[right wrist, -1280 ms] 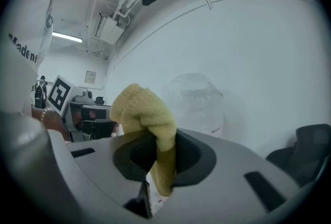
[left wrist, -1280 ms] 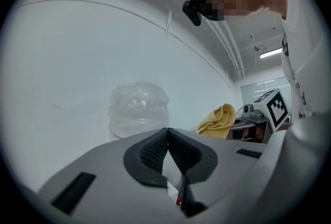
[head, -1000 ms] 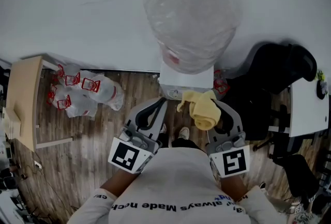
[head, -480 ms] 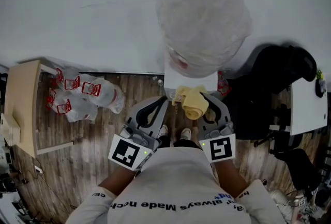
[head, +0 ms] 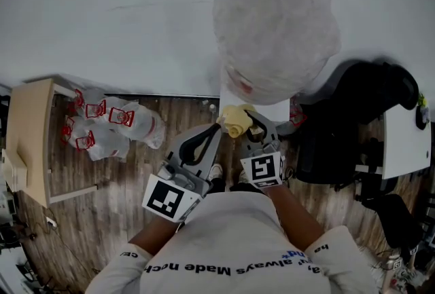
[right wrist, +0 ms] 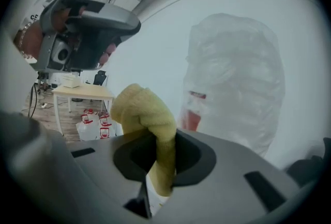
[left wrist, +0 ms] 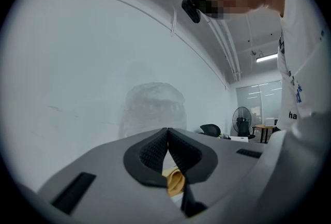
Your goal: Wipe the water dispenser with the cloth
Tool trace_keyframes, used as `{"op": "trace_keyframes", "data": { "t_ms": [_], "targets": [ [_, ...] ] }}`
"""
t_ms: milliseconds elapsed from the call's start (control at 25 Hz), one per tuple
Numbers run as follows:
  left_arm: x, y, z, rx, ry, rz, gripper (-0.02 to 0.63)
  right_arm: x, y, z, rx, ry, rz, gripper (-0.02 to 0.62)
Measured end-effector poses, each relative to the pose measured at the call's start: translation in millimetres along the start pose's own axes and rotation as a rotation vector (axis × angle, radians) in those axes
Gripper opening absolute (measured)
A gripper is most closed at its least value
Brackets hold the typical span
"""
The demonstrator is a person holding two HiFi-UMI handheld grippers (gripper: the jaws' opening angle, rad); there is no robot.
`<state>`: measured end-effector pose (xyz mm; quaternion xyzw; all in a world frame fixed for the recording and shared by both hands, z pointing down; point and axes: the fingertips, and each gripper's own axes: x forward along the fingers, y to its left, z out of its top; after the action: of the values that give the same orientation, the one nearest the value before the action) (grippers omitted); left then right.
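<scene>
The water dispenser stands against the white wall, its bottle wrapped in cloudy plastic above a white body. My right gripper is shut on a bunched yellow cloth, held at the left front corner of the dispenser's body. In the right gripper view the cloth bulges up out of the right gripper, with the wrapped bottle just beyond. My left gripper is shut and holds nothing, just left of the cloth. Its tips meet in the left gripper view, where the cloth shows below them.
Bagged bottles with red labels lie on the wooden floor at left, next to a light wooden table. A black office chair stands right of the dispenser, and a white desk beyond it.
My right gripper has carried the cloth left and forward, from the dispenser's right front to its left front corner. The left gripper has stayed put.
</scene>
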<state>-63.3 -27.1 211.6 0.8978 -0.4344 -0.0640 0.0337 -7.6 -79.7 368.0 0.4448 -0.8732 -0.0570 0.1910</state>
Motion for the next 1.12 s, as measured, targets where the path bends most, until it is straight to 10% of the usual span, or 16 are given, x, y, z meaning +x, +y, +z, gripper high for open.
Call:
{"op": "trace_keyframes", "data": {
  "t_ms": [1120],
  "targets": [
    [2.8, 39.8, -8.3, -0.030, 0.013, 0.026, 0.020, 160.3, 31.2, -166.5, -0.099, 0.341, -0.032, 0.061]
  ]
}}
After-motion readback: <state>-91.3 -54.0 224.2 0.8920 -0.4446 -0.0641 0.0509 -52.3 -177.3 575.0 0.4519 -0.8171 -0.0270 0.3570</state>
